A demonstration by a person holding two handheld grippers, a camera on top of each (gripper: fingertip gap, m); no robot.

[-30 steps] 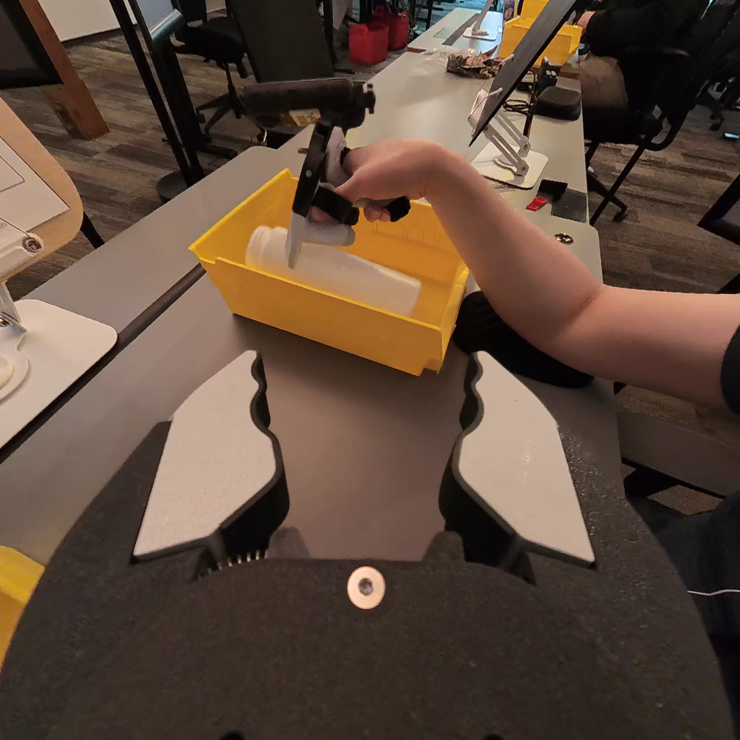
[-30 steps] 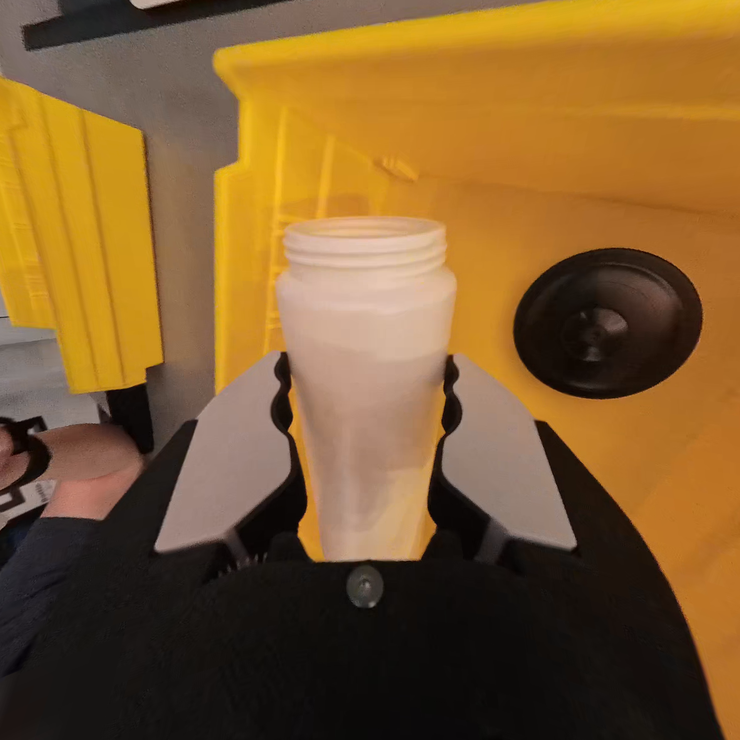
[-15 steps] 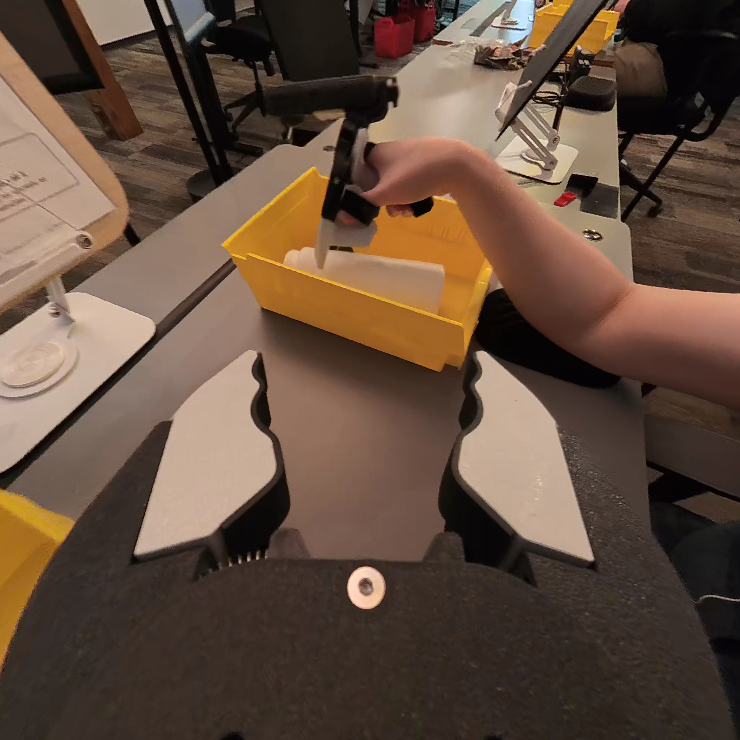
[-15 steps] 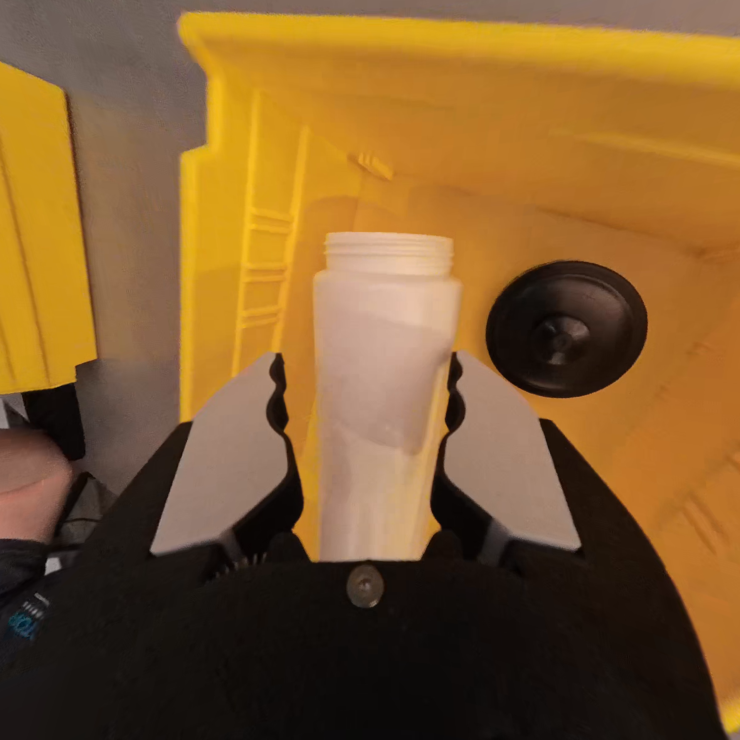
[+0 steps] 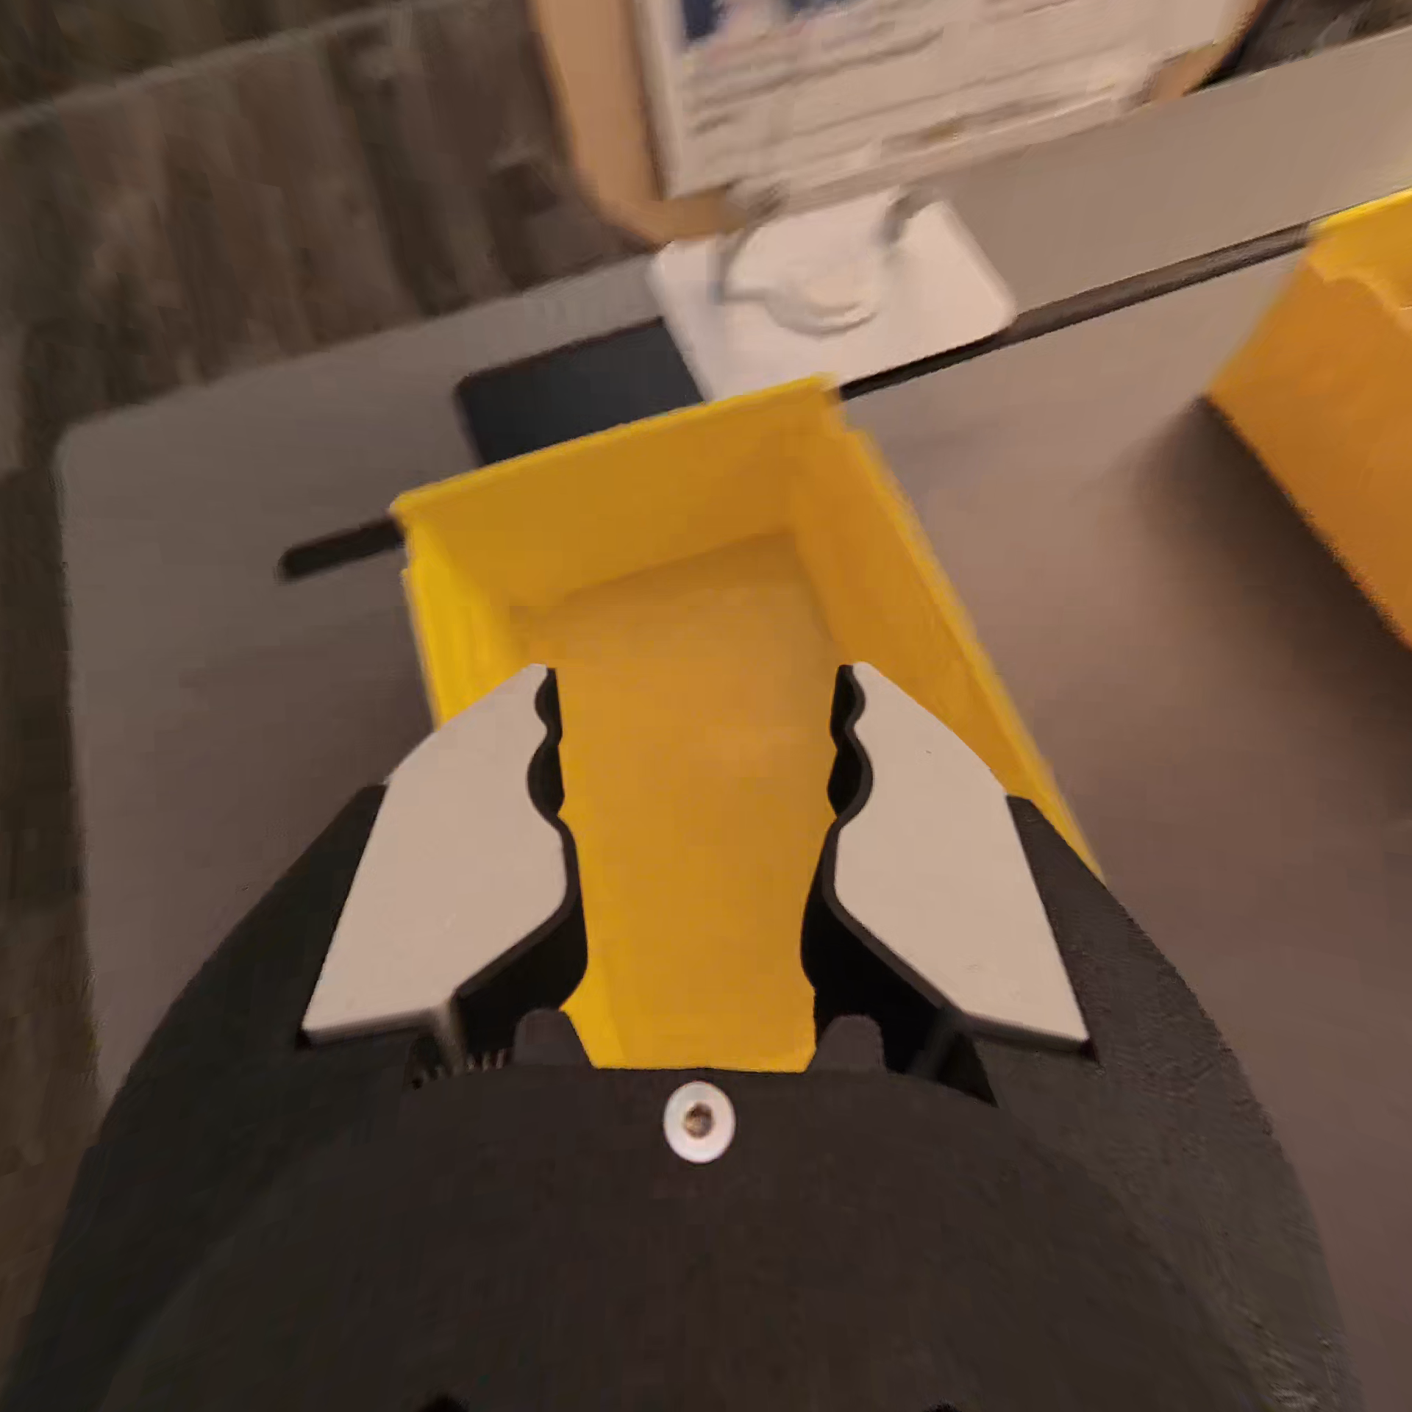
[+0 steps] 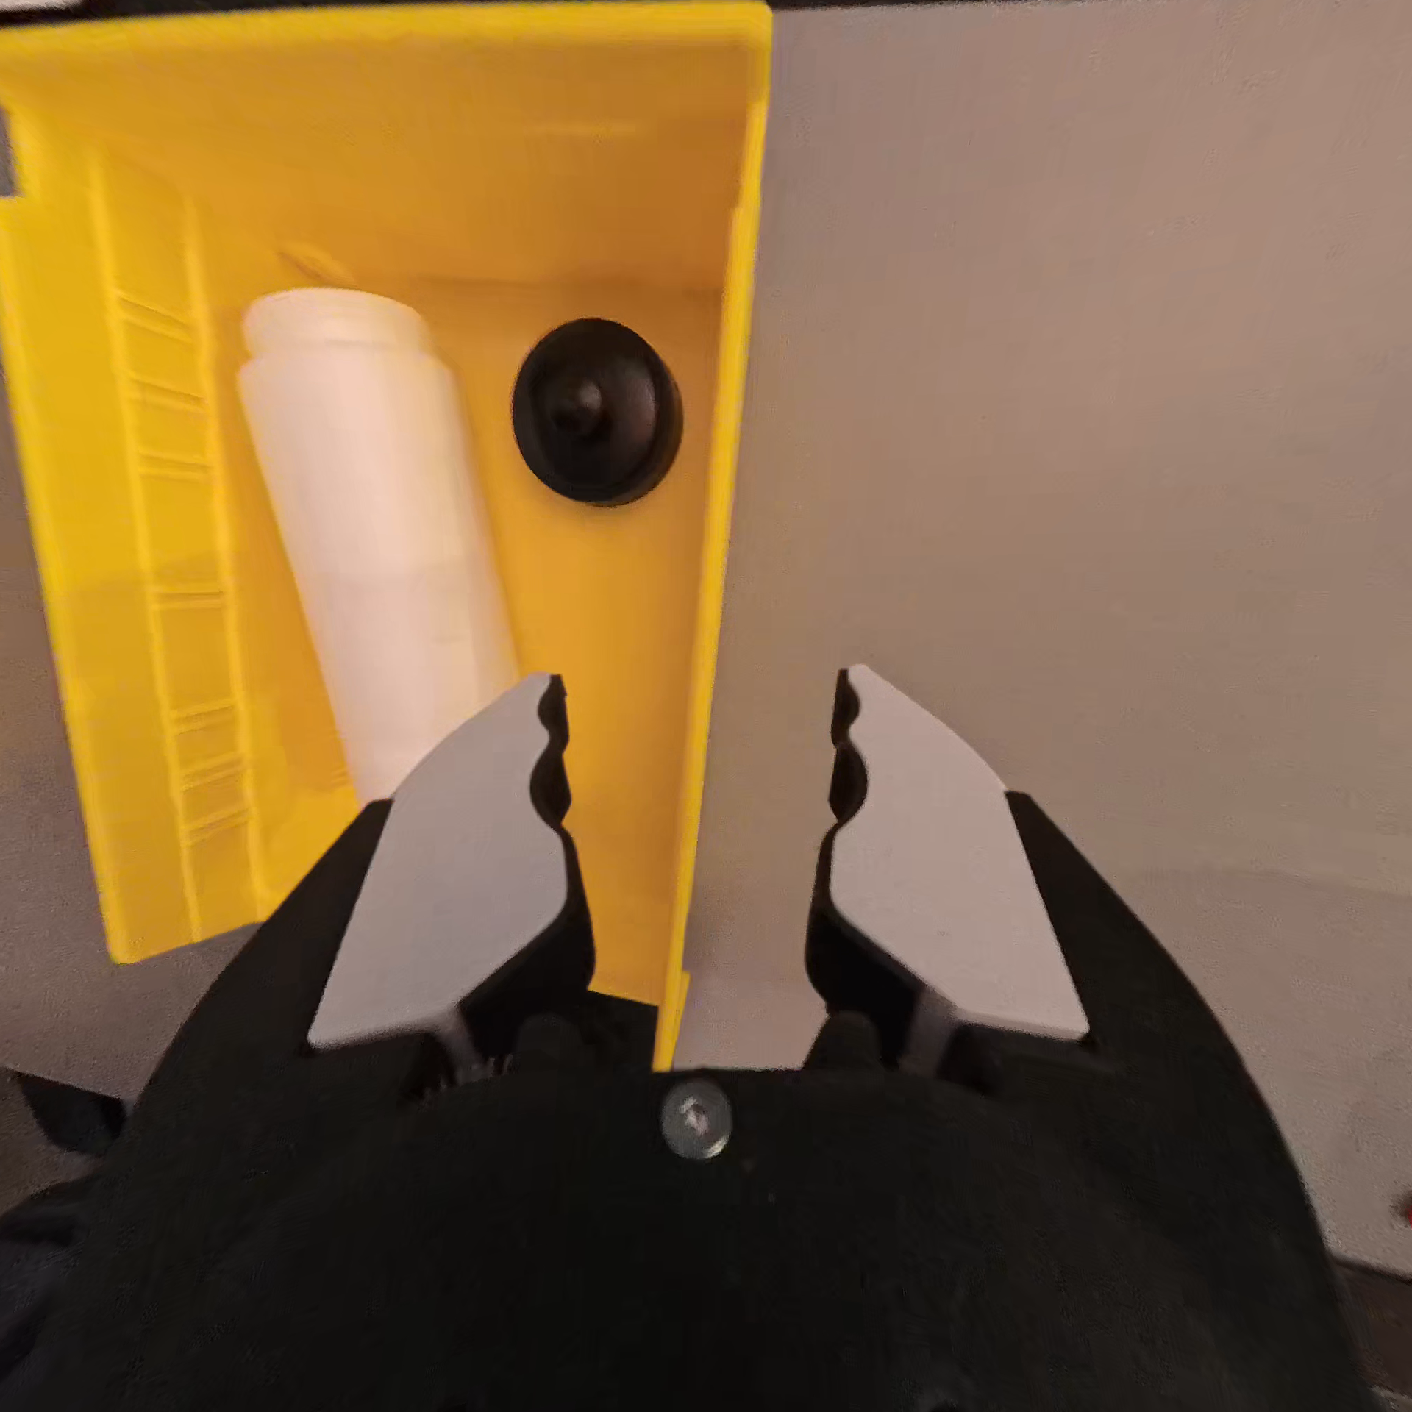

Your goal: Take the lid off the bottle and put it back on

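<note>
On the bench: 2 yellow bins stand on a grey top, each seen under 1 claw.
Bottle (image 6: pixel 374 535): white, lying on its side in the bin (image 6: pixel 741 382) of the right wrist view, along the bin's left, ribbed wall; its open threaded mouth points to the far end, and its near end is hidden behind the claw's left finger.
Lid (image 6: pixel 596 411): black, round, off the bottle; it lies on the bin floor just right of the bottle's neck, near the right wall, apart from the bottle.
Right claw (image 6: pixel 697 676): wide open and holding nothing; it hangs above the bin's near right edge, with the right wall running up between its fingers, the left finger over the bin and the right finger over bare bench (image 6: pixel 1108 458).
Left claw (image 5: pixel 695 672): wide open and holding nothing; it is over a second bin (image 5: pixel 901 581), whose floor shows between the fingers with nothing on it.
Beyond the left claw: a white stand (image 5: pixel 825 306) with a blurred printed sheet in a tan frame, a dark pad (image 5: pixel 573 405) beside its base, and a corner of another yellow bin at the right edge.
Sharpness: the left wrist view is motion-blurred; the right is clearer.
</note>
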